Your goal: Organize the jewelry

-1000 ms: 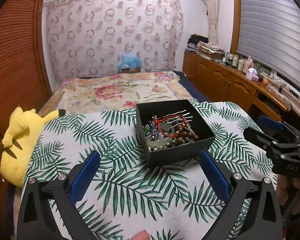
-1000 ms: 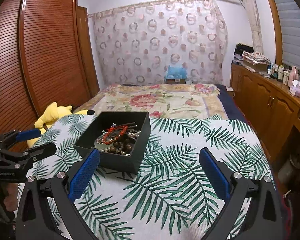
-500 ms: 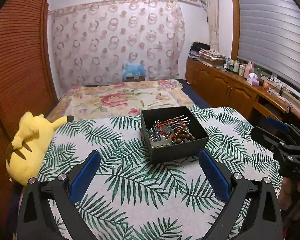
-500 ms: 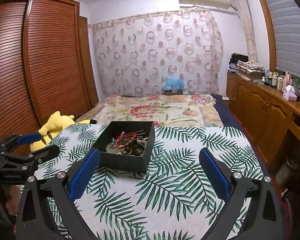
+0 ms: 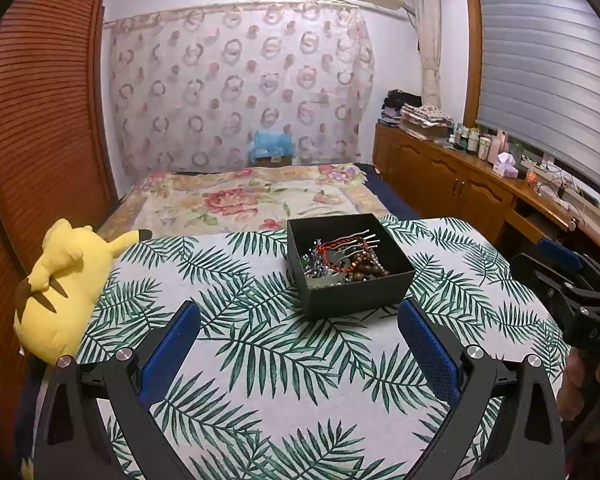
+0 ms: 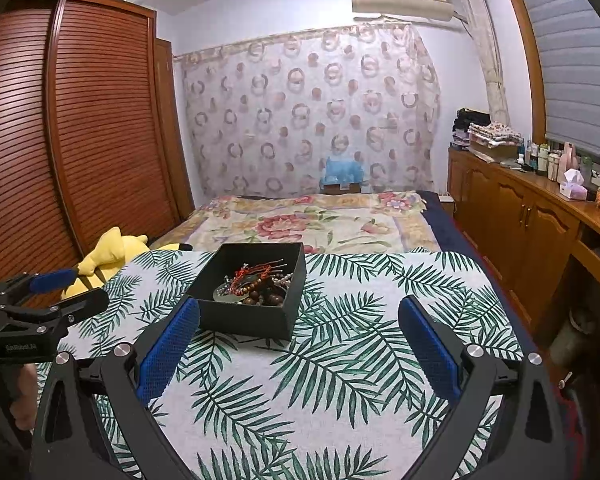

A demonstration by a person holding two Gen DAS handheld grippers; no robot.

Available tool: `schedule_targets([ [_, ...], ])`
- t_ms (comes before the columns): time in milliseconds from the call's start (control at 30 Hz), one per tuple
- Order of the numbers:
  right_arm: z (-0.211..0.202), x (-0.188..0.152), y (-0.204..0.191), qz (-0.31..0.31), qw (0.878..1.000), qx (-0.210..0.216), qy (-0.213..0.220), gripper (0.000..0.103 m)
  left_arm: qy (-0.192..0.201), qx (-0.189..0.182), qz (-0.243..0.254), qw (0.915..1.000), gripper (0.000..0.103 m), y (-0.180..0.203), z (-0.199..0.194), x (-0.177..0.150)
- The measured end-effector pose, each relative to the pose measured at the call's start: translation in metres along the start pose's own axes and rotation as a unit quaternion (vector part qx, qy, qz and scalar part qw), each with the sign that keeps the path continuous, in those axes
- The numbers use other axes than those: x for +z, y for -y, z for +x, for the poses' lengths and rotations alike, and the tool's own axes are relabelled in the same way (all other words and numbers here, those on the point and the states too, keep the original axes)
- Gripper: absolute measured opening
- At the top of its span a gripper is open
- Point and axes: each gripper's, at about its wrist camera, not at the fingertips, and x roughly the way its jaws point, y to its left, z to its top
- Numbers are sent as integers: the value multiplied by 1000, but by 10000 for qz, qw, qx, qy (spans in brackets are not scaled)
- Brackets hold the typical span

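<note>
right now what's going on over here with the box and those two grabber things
A person holds a two-finger tool in each hand over a palm-leaf cloth. The left tool and right tool are both open and empty, short of the black box. The box holds a tangle of jewelry: a red braided bracelet, brown beads and metal hairpins. Nothing has been taken out yet.

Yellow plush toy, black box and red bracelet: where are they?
Yellow plush toy (image 5: 64,280), left wrist view, its body.
Black box (image 5: 360,294), left wrist view, front wall.
Red bracelet (image 5: 342,245), left wrist view, its braided top.
</note>
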Motion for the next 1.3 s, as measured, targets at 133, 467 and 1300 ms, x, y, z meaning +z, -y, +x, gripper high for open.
schedule_targets([
  [133, 0, 0, -1, -7, 10000, -11, -3, 100, 1, 0, -3, 10000, 95, 0, 0, 0],
  [467, 0, 0, -1, -4, 10000, -9, -12, 100, -10, -11, 4, 10000, 95, 1, -2, -2],
  [1300, 0, 0, -2, -2, 10000, -13, -9, 100, -18, -14, -3, 10000, 95, 2, -4, -3],
])
